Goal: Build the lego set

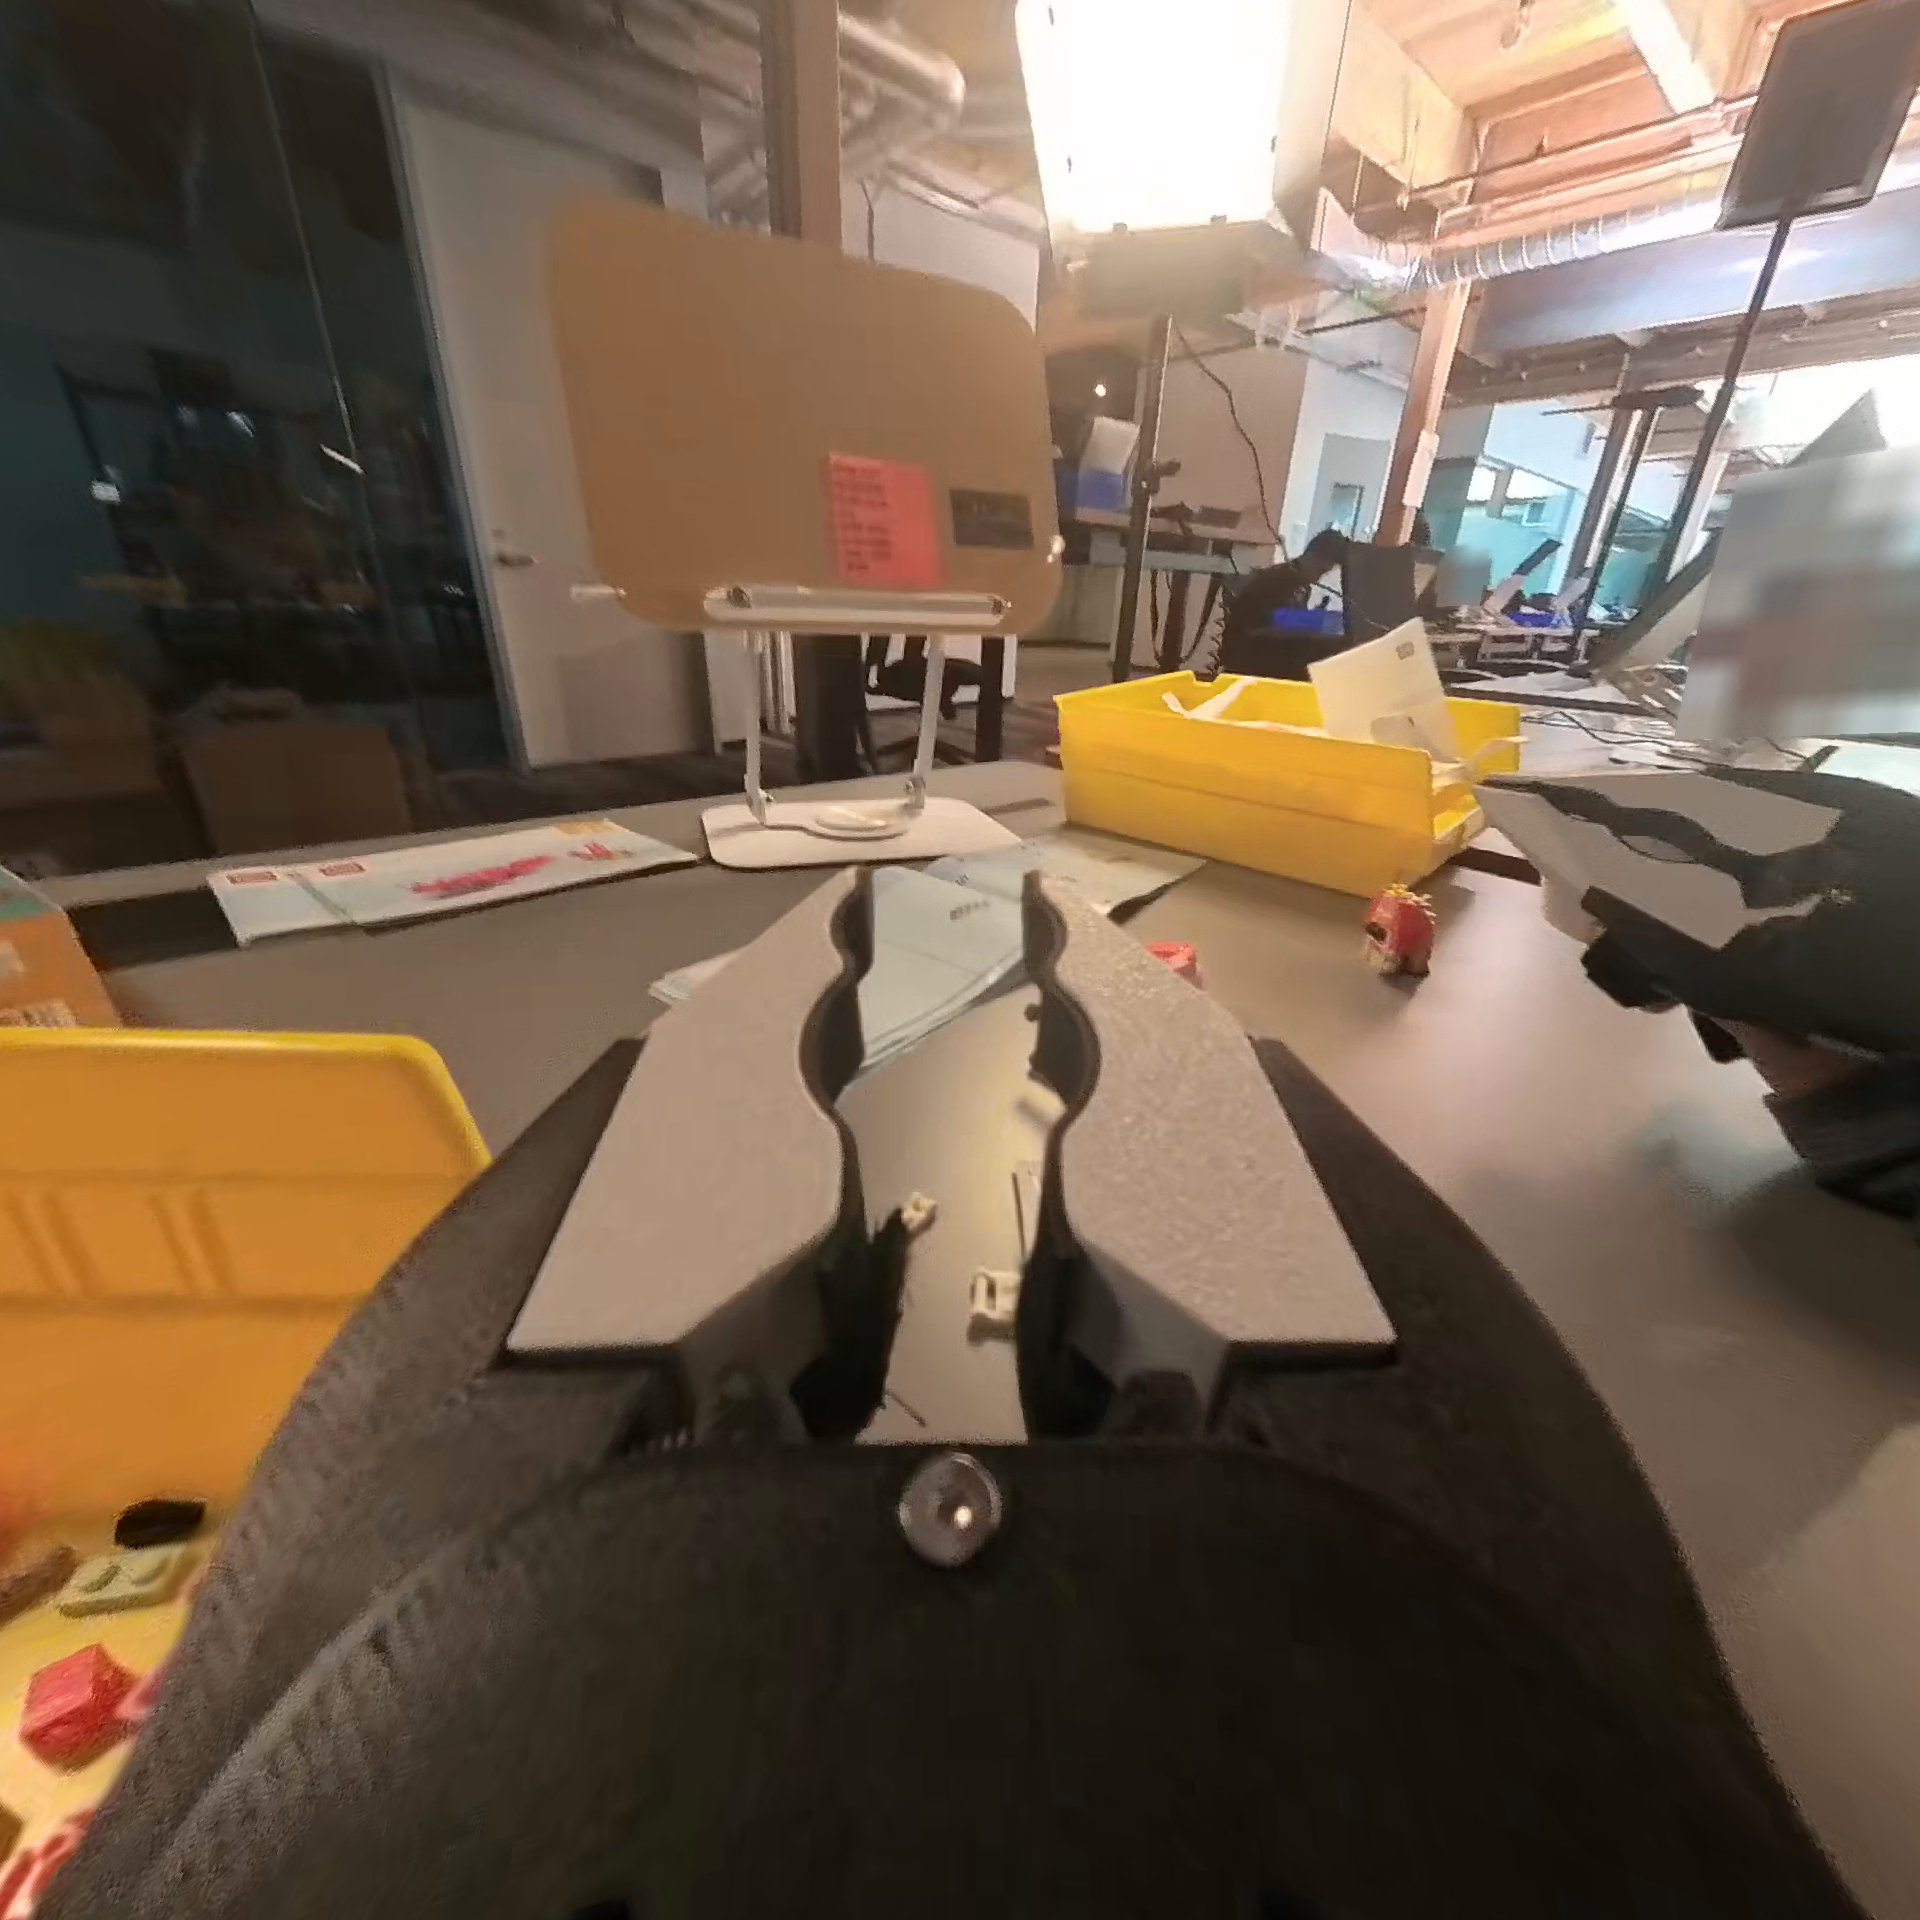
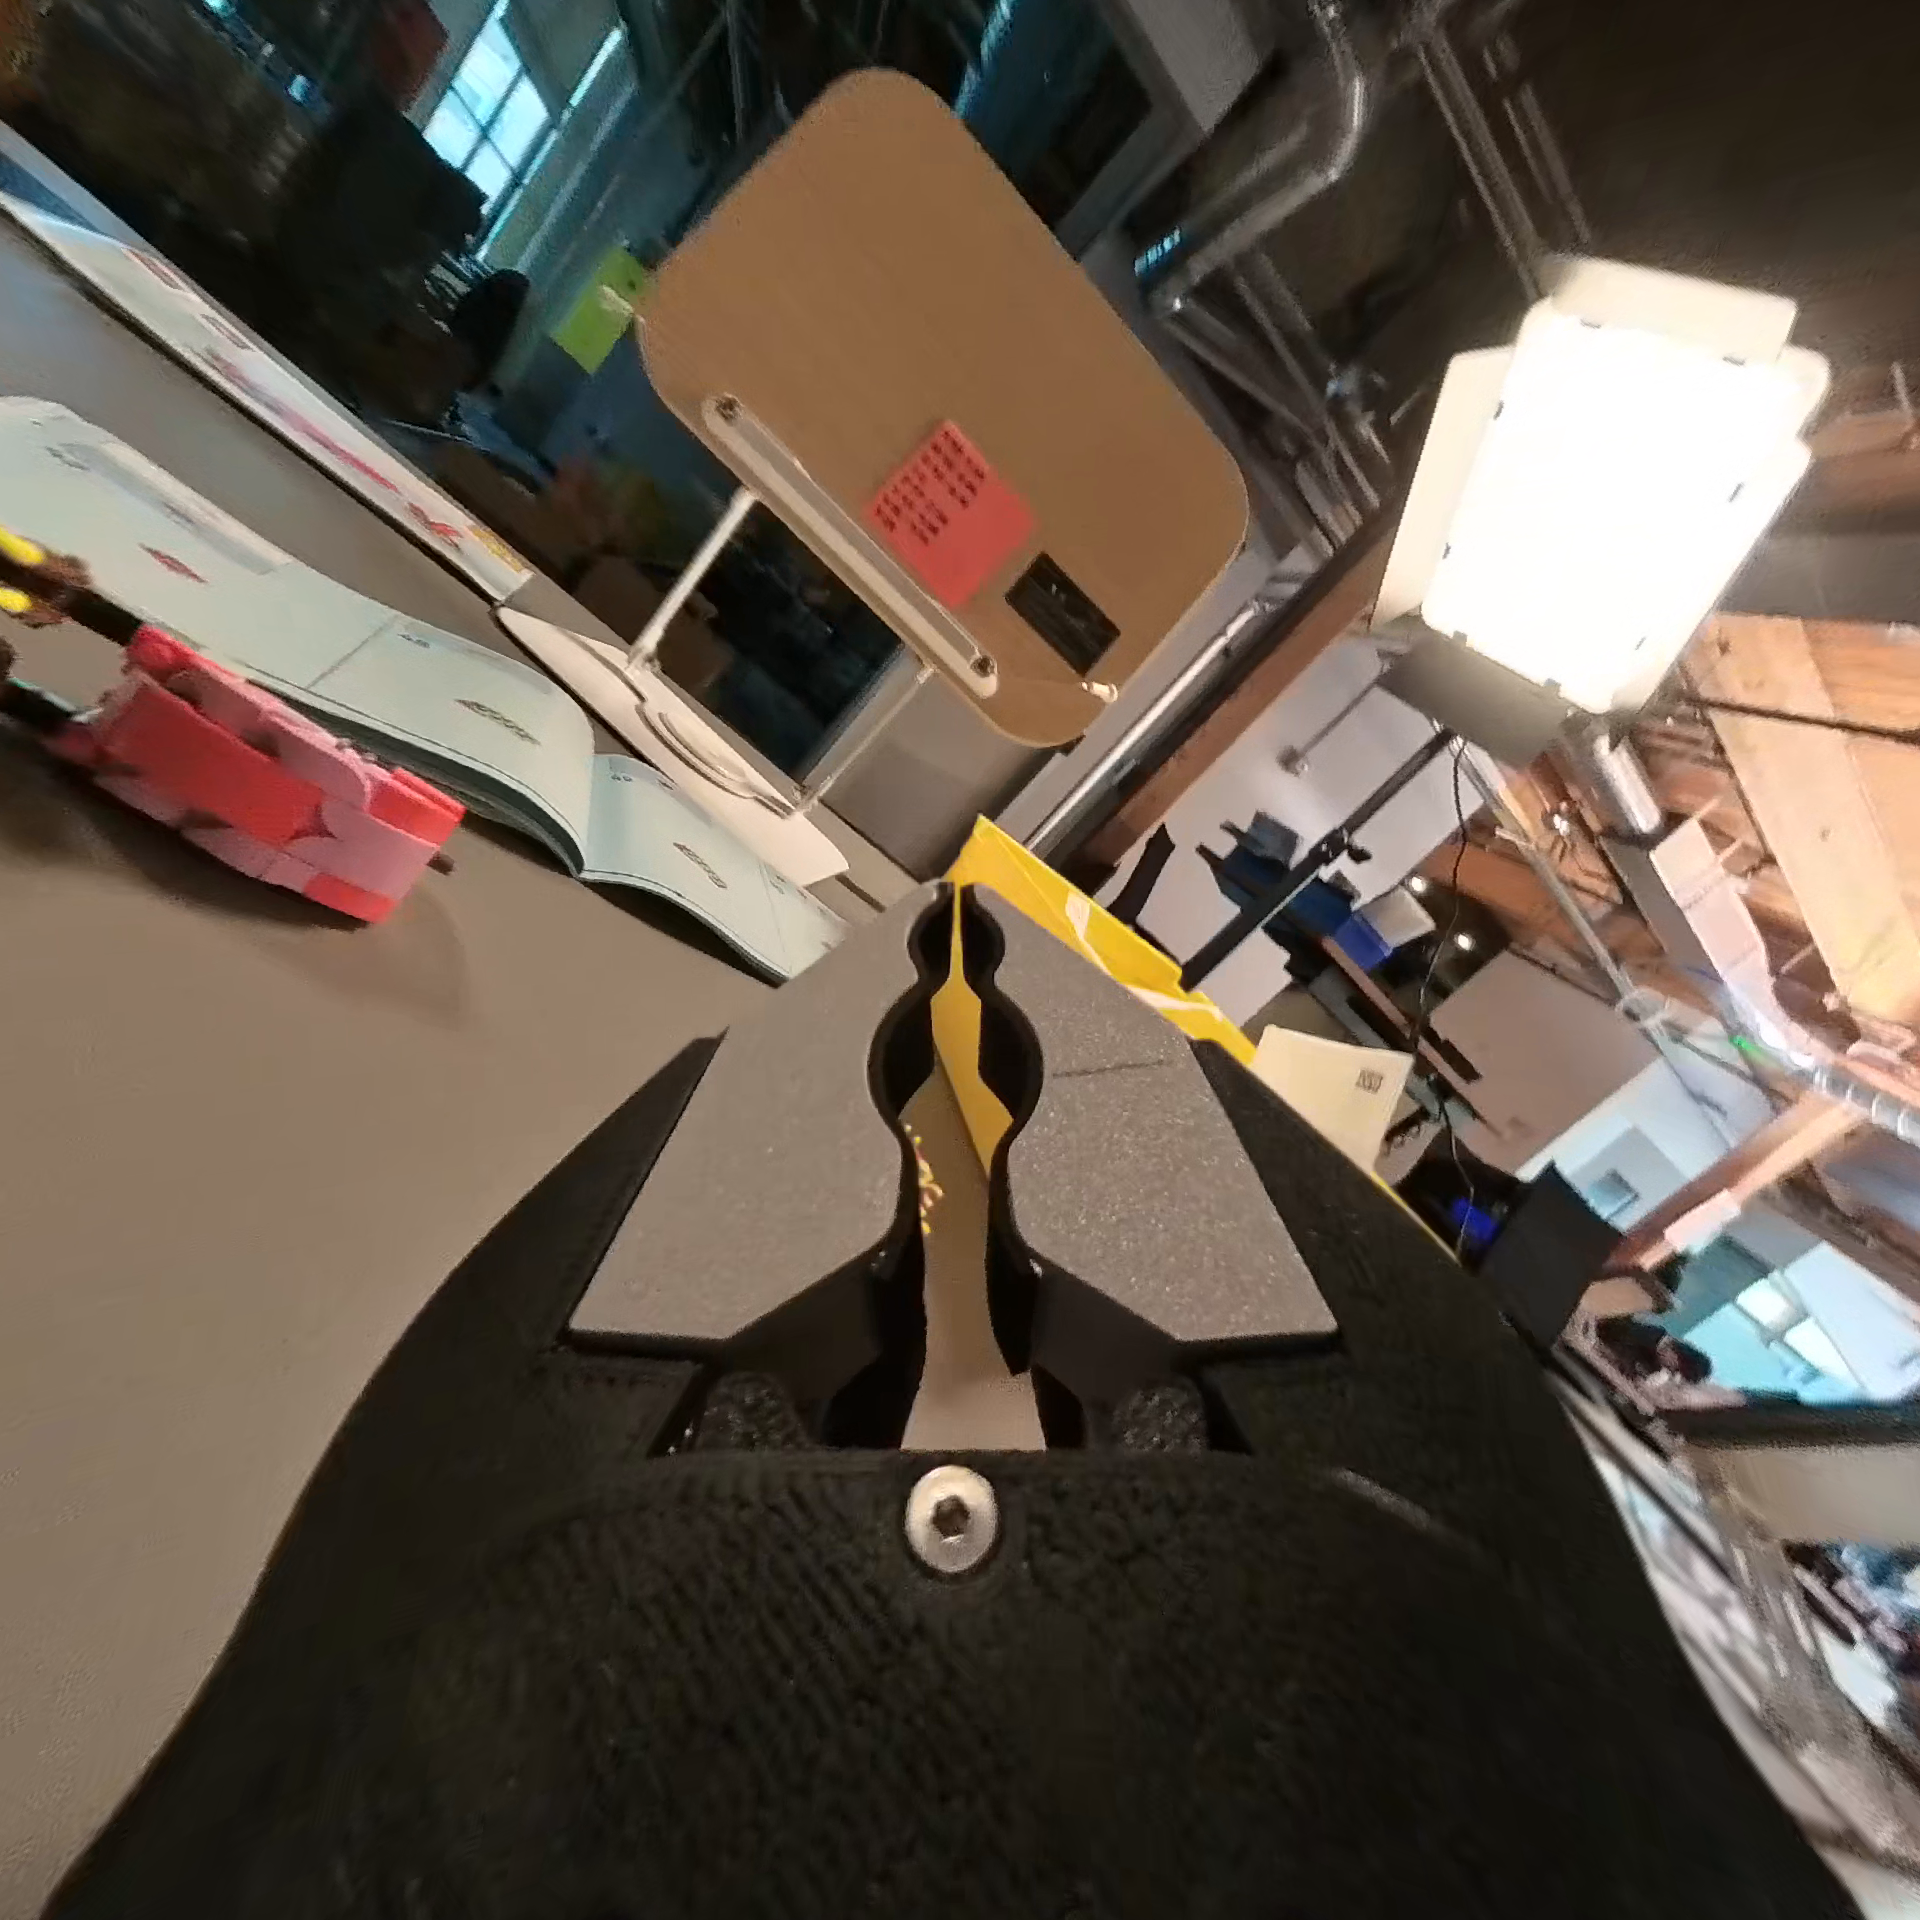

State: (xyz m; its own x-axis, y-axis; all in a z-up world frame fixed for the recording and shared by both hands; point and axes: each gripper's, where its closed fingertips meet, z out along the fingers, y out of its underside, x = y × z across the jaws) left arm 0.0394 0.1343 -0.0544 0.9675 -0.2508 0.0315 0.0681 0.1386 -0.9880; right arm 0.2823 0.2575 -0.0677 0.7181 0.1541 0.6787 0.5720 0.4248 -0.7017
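We catalogue the following on a grey table (image 1: 1403,1195).

Left gripper (image 1: 948,883): held low over the table, its jaws a narrow way apart with nothing between them; past the fingertips we see only the open pale-blue booklet (image 1: 935,966) lying flat on the table just ahead. To its left, close by, stands a yellow bin (image 1: 208,1195) with small red, black and cream pieces at its foot. A small red brick figure (image 1: 1397,928) stands on the table ahead and to the right, well apart from the tips, and a red piece (image 1: 1174,958) lies just beside the right finger's outer edge.

Right gripper (image 2: 954,888): tilted, its fingertips meeting at the very tip. Behind the tip, through the gaps between the scalloped pads, the yellow wall of a second bin (image 2: 1081,935) shows; we cannot tell whether the tips pinch its rim or merely stand before it. This bin holds white paper slips (image 1: 1382,686). In the left view the right gripper (image 1: 1558,894) appears at the right edge, beside that bin.

Further items: a red and pink brick assembly (image 2: 270,800) left of the right gripper, well apart; a tan board on a white stand (image 1: 800,436) at the far table edge; a flat printed sheet (image 1: 447,873) to its left.
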